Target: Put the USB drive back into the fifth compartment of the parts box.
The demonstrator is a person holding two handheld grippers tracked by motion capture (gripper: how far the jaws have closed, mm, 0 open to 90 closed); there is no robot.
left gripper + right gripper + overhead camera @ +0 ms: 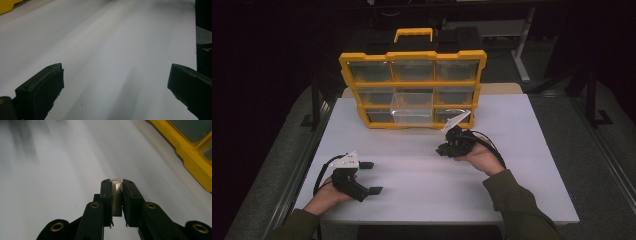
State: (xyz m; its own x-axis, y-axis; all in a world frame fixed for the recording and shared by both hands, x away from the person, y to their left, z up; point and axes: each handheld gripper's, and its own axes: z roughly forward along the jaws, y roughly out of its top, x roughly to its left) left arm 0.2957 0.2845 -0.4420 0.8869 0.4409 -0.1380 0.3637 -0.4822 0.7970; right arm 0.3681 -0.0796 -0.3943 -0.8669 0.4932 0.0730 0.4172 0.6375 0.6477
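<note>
While right gripper (117, 185) pinched small metal clip (116, 195) above table (422, 170), just before organizer (413, 90), I held left gripper (373, 177) spread, idle. Judged carry step; next: aim clip into pulled-out drawer (412, 107).

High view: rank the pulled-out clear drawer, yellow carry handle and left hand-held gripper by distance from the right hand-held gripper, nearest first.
1. Pulled-out clear drawer, just up-left of the right hand-held gripper.
2. Left hand-held gripper, at the near left.
3. Yellow carry handle, atop the organizer at the back.

Black hand-held gripper (117, 182), brass rivets; olive sleeves (517, 200).
</note>
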